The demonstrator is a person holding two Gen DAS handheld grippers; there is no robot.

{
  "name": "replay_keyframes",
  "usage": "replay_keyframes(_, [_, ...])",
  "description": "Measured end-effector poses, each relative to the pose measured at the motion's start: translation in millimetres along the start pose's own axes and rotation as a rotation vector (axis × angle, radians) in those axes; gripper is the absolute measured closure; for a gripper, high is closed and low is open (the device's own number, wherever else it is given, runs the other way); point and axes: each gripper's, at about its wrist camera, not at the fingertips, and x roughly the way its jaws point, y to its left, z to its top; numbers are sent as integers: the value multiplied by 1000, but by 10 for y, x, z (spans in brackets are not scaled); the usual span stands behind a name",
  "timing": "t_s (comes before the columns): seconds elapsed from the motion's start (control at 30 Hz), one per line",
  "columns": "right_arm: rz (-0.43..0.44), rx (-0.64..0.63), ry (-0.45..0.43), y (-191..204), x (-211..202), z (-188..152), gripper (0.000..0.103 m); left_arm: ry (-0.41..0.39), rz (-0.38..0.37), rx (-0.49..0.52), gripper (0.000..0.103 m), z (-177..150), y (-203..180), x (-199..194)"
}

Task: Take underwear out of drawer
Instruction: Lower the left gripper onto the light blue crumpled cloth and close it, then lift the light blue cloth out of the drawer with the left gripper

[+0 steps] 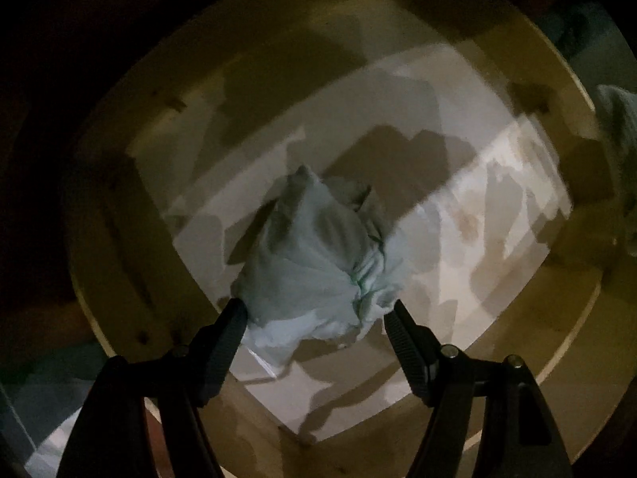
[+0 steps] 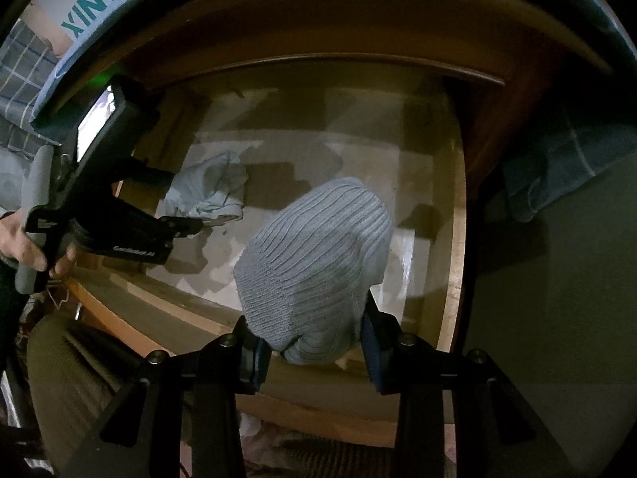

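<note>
Left wrist view looked straight down into the drawer [image 1: 119,207], where the left gripper [image 1: 318,306] hung with its jaws wide, one finger on each side of a crumpled pale underwear [image 1: 314,251] lying on the drawer's white floor. The left fingertip sat right at the cloth's edge; whether it touched could not be told. The right fingertip stood just clear of it.

In the right wrist view, the right gripper [image 2: 310,334] tilted steeply down over the drawer's front edge, its jaws narrow and clamped on a grey ribbed garment [image 2: 314,263] bunched between the pads. At the left a hand [image 2: 24,239] gripped the left gripper's handle, its black body reaching down toward the pale underwear near the drawer's left side. Small white lettering on that body was too blurred to read. Teal letters "XINCC" [image 2: 107,0] ran along a pale band at the top left, cut off by the frame.
</note>
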Motion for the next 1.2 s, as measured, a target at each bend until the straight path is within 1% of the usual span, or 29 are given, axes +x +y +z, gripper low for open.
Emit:
replay_keyframes(0.07, [-4, -7, 5, 16, 17, 3, 68, 23, 17, 10, 29, 40, -13, 66])
replay_keyframes(0.13, [-4, -9, 7, 23, 11, 1, 68, 24, 38, 29, 29, 65, -45, 95])
replay_keyframes(0.2, [-1, -9, 11, 22, 21, 3, 68, 34, 25, 23, 29, 75, -38, 106])
replay_keyframes(0.23, [-1, -10, 11, 24, 19, 3, 68, 53, 16, 8, 30, 94, -28, 130])
replay_keyframes(0.27, [3, -11, 14, 28, 23, 3, 68, 68, 7, -10, 43, 100, 7, 154])
replay_keyframes(0.3, [7, -11, 18, 17, 35, 8, 68, 82, 8, -22, 50, 113, 67, 178])
replay_keyframes(0.33, [8, -10, 18, 15, 35, 7, 68, 84, 10, -26, 54, 120, 73, 160])
replay_keyframes(0.37, [12, -11, 19, 13, 33, 6, 68, 84, 17, -27, 64, 124, 79, 139])
replay_keyframes(0.4, [15, -11, 20, 9, 33, 7, 68, 94, 20, -34, 66, 132, 81, 124])
replay_keyframes(0.57, [17, -11, 19, 6, 30, 4, 68, 124, 11, -60, 69, 90, 4, 29])
replay_keyframes(0.6, [18, -13, 19, 3, 32, 8, 68, 126, 4, -71, 70, 14, -25, 25])
replay_keyframes(0.67, [15, -13, 20, -2, 33, 5, 68, 132, -18, -101, 71, -5, -38, -20])
replay_keyframes(0.73, [15, -14, 22, 2, 41, 12, 68, 132, -25, -129, 71, -39, -25, -81])
replay_keyframes(0.83, [15, -16, 24, 8, 46, 19, 68, 135, -70, -192, 72, -145, -51, -156])
replay_keyframes(0.9, [11, -19, 23, 15, 49, 21, 68, 123, -94, -235, 73, -232, -52, -236])
replay_keyframes(1.03, [7, -23, 20, 23, 53, 23, 68, 94, -114, -291, 75, -361, -79, -367])
replay_keyframes(1.13, [6, -25, 19, 25, 59, 16, 68, 61, -113, -343, 80, -493, -38, -474])
replay_keyframes(1.17, [6, -25, 17, 25, 63, 17, 68, 50, -108, -365, 83, -548, -12, -508])
replay_keyframes(1.2, [6, -25, 17, 26, 61, 14, 68, 48, -111, -378, 85, -535, 49, -515])
